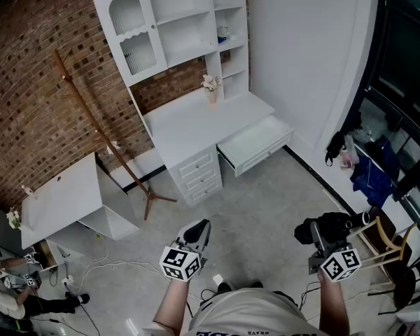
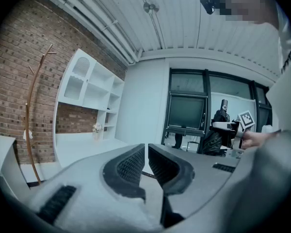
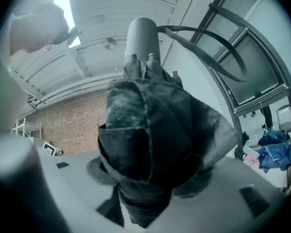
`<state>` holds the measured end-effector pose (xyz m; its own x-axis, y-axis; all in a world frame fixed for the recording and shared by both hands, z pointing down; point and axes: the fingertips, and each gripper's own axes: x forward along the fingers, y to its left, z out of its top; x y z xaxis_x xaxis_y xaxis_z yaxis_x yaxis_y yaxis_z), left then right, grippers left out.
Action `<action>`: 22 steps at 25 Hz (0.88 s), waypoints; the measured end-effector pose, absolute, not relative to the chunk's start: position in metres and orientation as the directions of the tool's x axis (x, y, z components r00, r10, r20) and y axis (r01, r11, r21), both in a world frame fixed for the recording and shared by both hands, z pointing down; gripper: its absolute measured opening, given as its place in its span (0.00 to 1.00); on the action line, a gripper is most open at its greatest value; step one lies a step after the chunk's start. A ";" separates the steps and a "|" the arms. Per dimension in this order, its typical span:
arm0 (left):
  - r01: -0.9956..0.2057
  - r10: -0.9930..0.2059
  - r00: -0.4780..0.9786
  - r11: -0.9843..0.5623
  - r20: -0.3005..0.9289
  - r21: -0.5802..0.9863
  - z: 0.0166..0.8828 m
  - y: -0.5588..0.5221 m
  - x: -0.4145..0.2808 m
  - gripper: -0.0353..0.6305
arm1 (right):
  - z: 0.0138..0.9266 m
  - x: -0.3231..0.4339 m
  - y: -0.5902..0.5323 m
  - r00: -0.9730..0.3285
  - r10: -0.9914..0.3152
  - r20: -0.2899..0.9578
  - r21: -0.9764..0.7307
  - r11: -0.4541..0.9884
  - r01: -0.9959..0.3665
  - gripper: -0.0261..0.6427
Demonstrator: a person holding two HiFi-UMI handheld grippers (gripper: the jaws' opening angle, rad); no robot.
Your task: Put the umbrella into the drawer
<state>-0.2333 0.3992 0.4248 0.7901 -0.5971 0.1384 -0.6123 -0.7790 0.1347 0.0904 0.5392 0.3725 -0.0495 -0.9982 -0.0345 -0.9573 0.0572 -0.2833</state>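
Clamped in the right gripper (image 1: 320, 238), the folded black fabric umbrella (image 1: 334, 225) should ride level to the open white drawer (image 1: 255, 145) at twelve o'clock, the left gripper (image 1: 197, 234) closed and empty.

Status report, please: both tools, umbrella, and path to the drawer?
Left tool shut, empty. Right tool grips folded umbrella. Drawer open, nothing blocking seen.

From here I see bare grey floor (image 1: 269, 205) running up to the open drawer (image 1: 263, 155), which juts out of the white desk (image 1: 196, 121) with its mouth open from above. On the left, the wooden coat rack (image 1: 105, 133) slants across beside the desk and white cables (image 1: 119, 263) trail over the floor. On the right, a chair (image 1: 381, 238) and hanging clothes (image 1: 369, 177) crowd the window side.
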 end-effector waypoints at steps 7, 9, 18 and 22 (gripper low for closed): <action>-0.610 -0.595 0.792 -0.781 0.139 0.132 0.425 0.399 -0.231 0.12 | 0.375 0.093 0.541 -0.046 -0.998 -0.038 -0.287 0.055 -0.956 0.45; -0.610 -0.595 0.792 -0.781 0.140 0.133 0.425 0.399 -0.231 0.12 | 0.373 0.092 0.541 -0.045 -0.998 -0.038 -0.286 0.054 -0.957 0.45; -0.609 -0.593 0.792 -0.782 0.144 0.132 0.425 0.399 -0.226 0.12 | 0.369 0.094 0.542 -0.055 -0.997 -0.049 -0.284 0.067 -0.956 0.45; -0.614 -0.597 0.789 -0.779 0.146 0.129 0.426 0.403 -0.218 0.12 | 0.369 0.100 0.543 -0.067 -0.996 -0.051 -0.281 0.079 -0.956 0.45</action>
